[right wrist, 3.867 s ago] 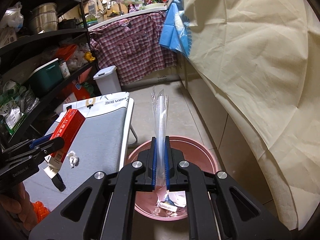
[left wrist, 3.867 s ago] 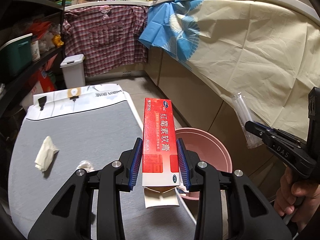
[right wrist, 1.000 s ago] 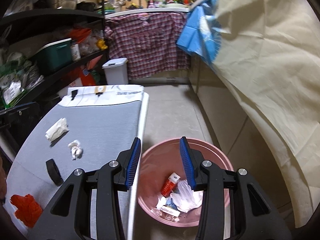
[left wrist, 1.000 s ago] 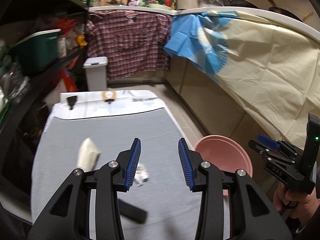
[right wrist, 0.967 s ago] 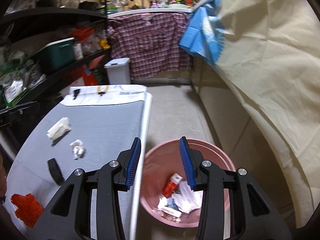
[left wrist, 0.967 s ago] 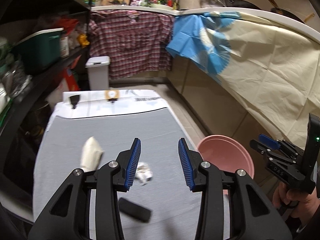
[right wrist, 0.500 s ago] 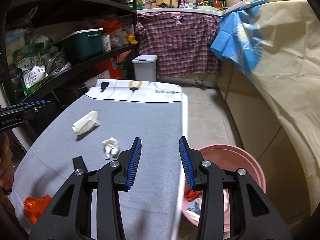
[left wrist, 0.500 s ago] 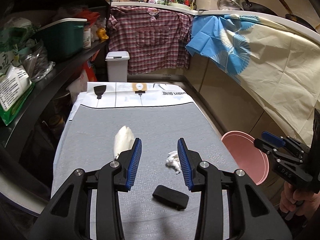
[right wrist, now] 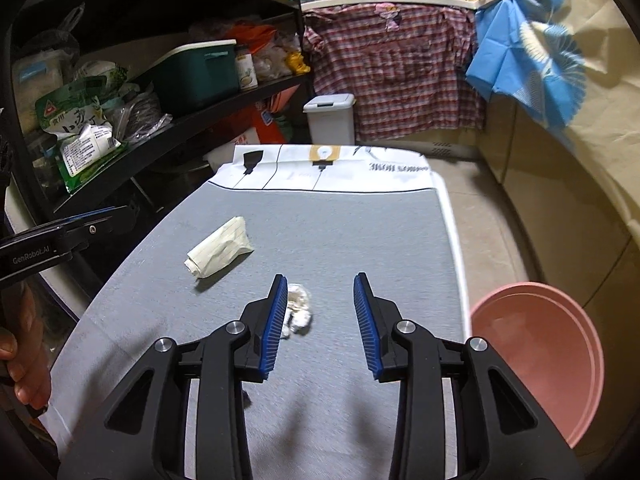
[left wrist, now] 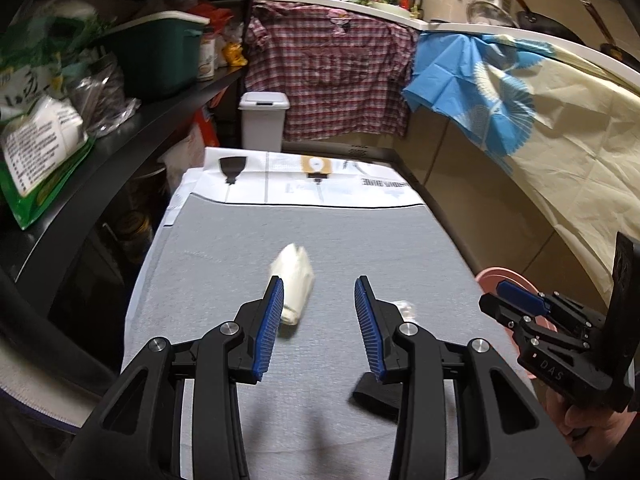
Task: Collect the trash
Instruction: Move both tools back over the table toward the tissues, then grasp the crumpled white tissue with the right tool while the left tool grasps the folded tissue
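A rolled cream paper wad (left wrist: pixel 295 280) lies on the grey ironing board (left wrist: pixel 320 232), just beyond my left gripper (left wrist: pixel 318 328), which is open and empty. The wad also shows in the right wrist view (right wrist: pixel 219 254). A small crumpled white tissue (right wrist: pixel 298 308) lies beside the left finger of my right gripper (right wrist: pixel 320 324), which is open and empty. The tissue also shows in the left wrist view (left wrist: pixel 404 309). A flat black object (left wrist: pixel 376 394) lies on the board under my left gripper's right finger. The pink bin (right wrist: pixel 536 356) stands on the floor right of the board.
Black shelves (right wrist: pixel 160 92) packed with bags and a green box run along the board's left side. A white lidded bin (right wrist: pixel 330 118) and a plaid shirt (right wrist: pixel 396 76) are beyond the board's far end. Cream and blue cloth (left wrist: pixel 540 120) drapes the counter on the right.
Both grippers have swung left from over the pink bin to above the board. The red box and clear wrapper held earlier are gone from the jaws, and both grippers are now open.
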Demonstrator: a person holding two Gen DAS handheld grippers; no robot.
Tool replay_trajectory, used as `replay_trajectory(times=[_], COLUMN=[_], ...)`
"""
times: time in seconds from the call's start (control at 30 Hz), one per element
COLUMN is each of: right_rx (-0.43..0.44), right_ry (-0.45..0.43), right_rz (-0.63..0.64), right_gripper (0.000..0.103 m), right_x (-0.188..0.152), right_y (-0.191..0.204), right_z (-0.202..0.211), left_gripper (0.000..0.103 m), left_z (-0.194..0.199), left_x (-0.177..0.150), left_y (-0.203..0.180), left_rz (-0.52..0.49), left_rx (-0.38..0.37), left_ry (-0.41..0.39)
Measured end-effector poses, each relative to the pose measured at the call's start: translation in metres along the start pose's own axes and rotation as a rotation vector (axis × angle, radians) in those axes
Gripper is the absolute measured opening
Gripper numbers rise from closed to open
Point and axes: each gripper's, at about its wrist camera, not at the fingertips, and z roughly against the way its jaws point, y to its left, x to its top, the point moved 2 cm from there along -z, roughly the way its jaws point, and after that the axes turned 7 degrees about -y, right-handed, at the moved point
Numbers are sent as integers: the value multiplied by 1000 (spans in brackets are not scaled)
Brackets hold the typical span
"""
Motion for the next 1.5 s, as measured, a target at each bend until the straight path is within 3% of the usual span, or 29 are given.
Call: replay_trajectory(times=[0.3, 0.9, 1.0, 1.07, 1.13, 1.17, 1.3, 1.5], right_rx=[41, 68, 70, 73, 79, 81, 82, 76], right_ry=[53, 162, 185, 195, 205, 207, 198, 164], right_rz=[5, -11, -12, -11, -8, -5, 15, 15], right_gripper=[35, 35, 30, 21, 12, 9, 6, 5], right_x=[-10, -26, -30, -32, -34, -35, -35, -28], right_y=[15, 11, 11, 12, 13, 13, 17, 14], right_z=[-38, -85, -90, -92, -93, -93, -89, -79], left_gripper=[34, 34, 34, 33, 20, 18, 5, 1], left_z=[-29, -88, -91, -93, -96, -97, -97, -88], left_x=[-11, -30, -32, -35, -37, -37, -38, -31], left_y=[25, 27, 26, 24, 23, 22, 19, 16], left_rz=[39, 38, 26, 20, 13, 9, -10, -22], left_rx=[36, 21, 21, 22, 20, 22, 18, 25], left_ry=[38, 123, 133, 145, 161, 167, 172, 141])
